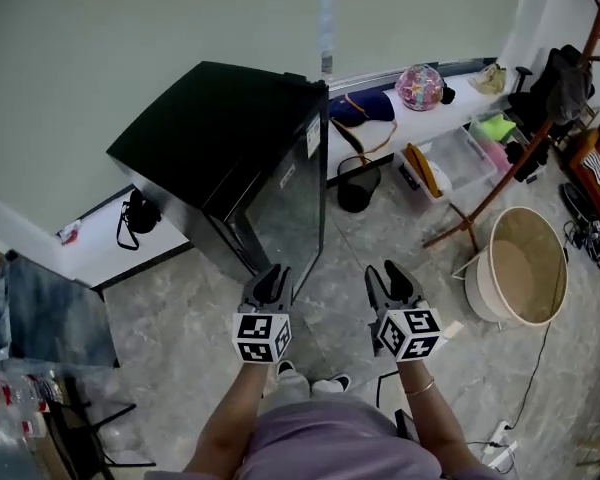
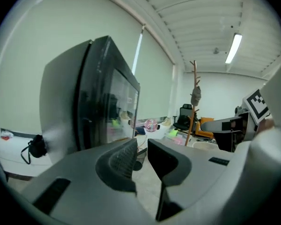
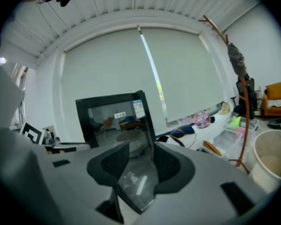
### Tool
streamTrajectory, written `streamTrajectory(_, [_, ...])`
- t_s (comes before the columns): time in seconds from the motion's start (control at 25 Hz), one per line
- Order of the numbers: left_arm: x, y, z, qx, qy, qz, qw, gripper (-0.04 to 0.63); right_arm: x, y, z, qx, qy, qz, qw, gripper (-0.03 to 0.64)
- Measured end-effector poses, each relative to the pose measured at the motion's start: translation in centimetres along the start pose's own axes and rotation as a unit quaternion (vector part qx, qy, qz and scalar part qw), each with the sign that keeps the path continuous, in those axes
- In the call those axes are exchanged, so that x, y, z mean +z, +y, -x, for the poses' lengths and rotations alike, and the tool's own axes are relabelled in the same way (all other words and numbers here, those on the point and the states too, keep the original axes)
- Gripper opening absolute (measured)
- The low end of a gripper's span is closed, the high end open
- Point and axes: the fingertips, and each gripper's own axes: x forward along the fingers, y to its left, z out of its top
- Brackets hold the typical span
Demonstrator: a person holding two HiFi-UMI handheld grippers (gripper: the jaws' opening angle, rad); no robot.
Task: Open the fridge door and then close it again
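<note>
On the floor (image 1: pixel 330 258), backed against the low ledge (image 1: pixel 420 118) under the window, sits the black fridge (image 1: pixel 220 133). Its glass door (image 1: pixel 290 198) faces me and looks shut, so I reckon the opening step hasn't begun. Left tongs (image 1: pixel 271 273) are just short of the door's lower corner, w/ only a narrow gap between the jaws and nothing in it. Right tongs (image 1: pixel 388 271) hang beside them over bare floor, jaws wider apart and also empty. Risks, as I judge them: I see no handle, so the pads must bite the door's thin edge, and glossy glass could let them slip off. The fridge is small and prob. light, so a hard pull might drag or tip the whole box rather than break the seal. A wide swing could hit the black bin (image 1: pixel 358 186) near the far side. Views differ. Only the head view shows both tongs are clear of the fridge. The left gripper view gives the fridge in profile, side wall and door seam, which is how I read it as shut. The right gripper view gives the door square on, w/ room reflections and stickers at the top, and its lower corner lined up in the gap of the right tongs (image 3: pixel 140 158) but well beyond them.
</note>
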Motion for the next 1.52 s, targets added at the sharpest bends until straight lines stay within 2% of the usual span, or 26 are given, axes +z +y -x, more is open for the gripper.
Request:
streamTrajectory(0.2, [-0.4,5.0,2.0,0.054,-0.010,0.017,0.9984,0.071,-0.9,5.8,-4.4,0.074,0.018,0.023,0.997,0.153])
streamTrajectory(0.48, [-1.1,9.0,3.5,0.080,-0.011,0.032,0.9962,0.071,-1.4,10.4,-6.6,0.117,0.027,0.046,0.992,0.153])
streamTrajectory(1.08, [-3.5,9.4,0.0,0.085,-0.002,0.047,0.9952,0.080,-5.0,11.8,-7.2,0.150,0.081,0.075,0.983,0.153])
streamTrajectory(1.52, [-4.3,10.1,-1.8,0.086,0.001,0.034,0.9958,0.069,-7.3,11.1,-6.0,0.137,0.101,0.066,0.983,0.152])
